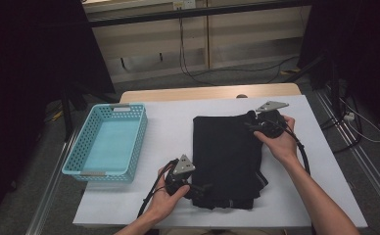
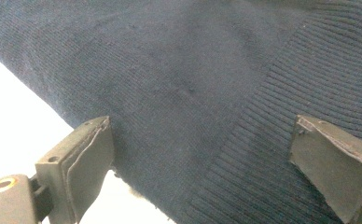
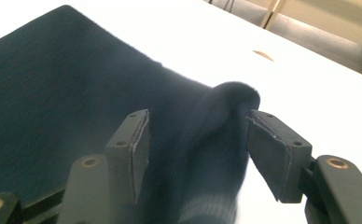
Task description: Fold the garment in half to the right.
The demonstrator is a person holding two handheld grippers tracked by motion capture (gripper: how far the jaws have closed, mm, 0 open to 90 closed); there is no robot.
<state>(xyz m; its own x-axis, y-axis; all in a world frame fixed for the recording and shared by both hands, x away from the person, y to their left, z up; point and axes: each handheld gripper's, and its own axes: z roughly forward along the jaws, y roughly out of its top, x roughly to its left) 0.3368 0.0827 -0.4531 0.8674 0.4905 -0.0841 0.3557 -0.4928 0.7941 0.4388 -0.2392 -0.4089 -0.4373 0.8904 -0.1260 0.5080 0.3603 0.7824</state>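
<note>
A dark knitted sweater lies folded on the white table, right of the middle. My left gripper rests at the sweater's near left corner. Seen from the left gripper view, the left gripper is open, jaws wide apart over the ribbed knit, gripping nothing. At the sweater's far right corner, a hand holds my right gripper. In the right gripper view, a raised fold of the cloth stands between the parted jaws of the right gripper, and the pads are not pressing on it.
A light blue plastic basket stands on the table's left part, with nothing in it. Bare white tabletop lies beyond the sweater. Cables trail from both grippers; black curtains and floor cables lie past the table.
</note>
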